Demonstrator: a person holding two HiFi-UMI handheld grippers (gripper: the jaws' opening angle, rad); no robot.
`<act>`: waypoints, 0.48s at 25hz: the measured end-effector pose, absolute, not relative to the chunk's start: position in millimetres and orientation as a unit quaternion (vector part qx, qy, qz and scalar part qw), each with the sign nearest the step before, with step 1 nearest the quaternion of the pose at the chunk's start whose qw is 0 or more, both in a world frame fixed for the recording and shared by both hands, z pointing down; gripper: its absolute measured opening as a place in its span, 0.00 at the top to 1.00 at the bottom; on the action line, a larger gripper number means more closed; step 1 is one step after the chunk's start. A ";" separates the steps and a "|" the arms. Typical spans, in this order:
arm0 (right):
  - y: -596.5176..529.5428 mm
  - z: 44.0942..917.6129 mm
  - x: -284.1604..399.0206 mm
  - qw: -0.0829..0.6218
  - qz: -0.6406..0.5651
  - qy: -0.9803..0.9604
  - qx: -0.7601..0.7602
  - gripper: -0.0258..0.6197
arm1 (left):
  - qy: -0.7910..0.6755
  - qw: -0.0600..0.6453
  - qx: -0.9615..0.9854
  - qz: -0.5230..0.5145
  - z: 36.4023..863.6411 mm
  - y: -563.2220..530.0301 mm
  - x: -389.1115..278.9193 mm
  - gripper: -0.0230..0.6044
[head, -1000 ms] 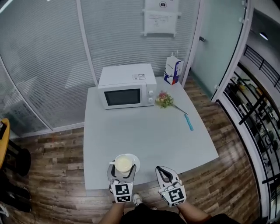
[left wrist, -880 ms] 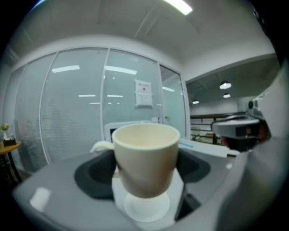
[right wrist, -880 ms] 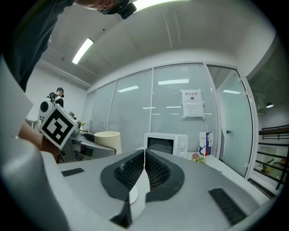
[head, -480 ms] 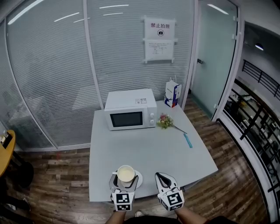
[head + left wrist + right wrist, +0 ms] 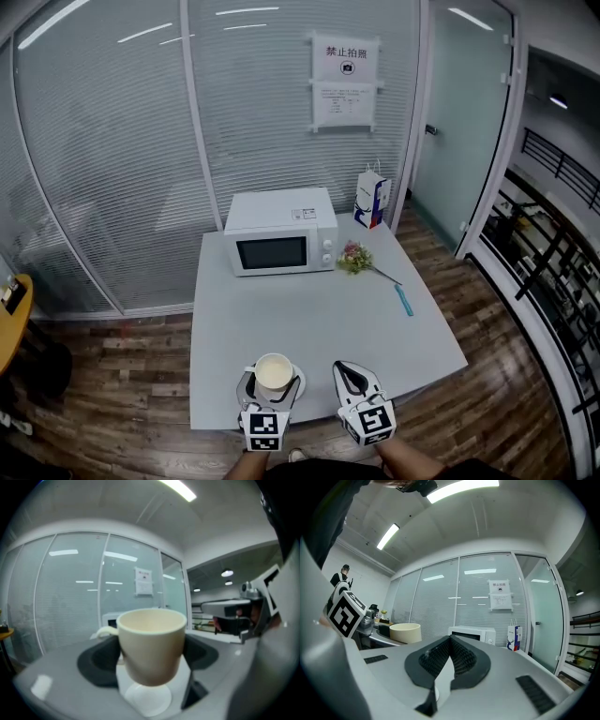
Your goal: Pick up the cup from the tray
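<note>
A cream cup with a handle on its left sits between the dark pads of my left gripper, which is shut on it. In the left gripper view the cup fills the middle, just over a small white tray; I cannot tell whether they touch. The tray's rim shows near the table's front edge. My right gripper hovers to the right of the cup, shut and holding nothing. In the right gripper view its jaws meet, and the cup shows at the left.
A white microwave stands at the back of the grey table. Beside it are a small bouquet, a blue-and-white paper bag and a blue pen. Glass walls stand behind the table; wooden floor surrounds it.
The head view has tilted up to show more of the room. The cup stays in my left gripper and has shifted slightly over the tray. The right gripper has barely moved.
</note>
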State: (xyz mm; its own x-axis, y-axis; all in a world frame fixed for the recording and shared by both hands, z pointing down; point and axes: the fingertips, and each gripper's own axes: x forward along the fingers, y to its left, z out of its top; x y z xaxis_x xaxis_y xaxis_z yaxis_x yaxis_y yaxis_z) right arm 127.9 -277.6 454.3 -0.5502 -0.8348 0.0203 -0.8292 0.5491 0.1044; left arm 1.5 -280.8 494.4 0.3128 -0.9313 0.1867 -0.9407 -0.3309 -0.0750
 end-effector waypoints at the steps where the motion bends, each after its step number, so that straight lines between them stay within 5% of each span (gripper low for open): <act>1: -278.4 453.8 126.8 0.034 -0.042 -0.880 0.472 0.96 | -0.578 0.023 0.810 0.098 494.2 -281.4 1.3 0.31; 12: -286.1 445.6 113.7 0.034 -0.057 -0.885 0.462 0.96 | -0.580 0.027 0.808 0.100 498.9 -287.2 -7.9 0.31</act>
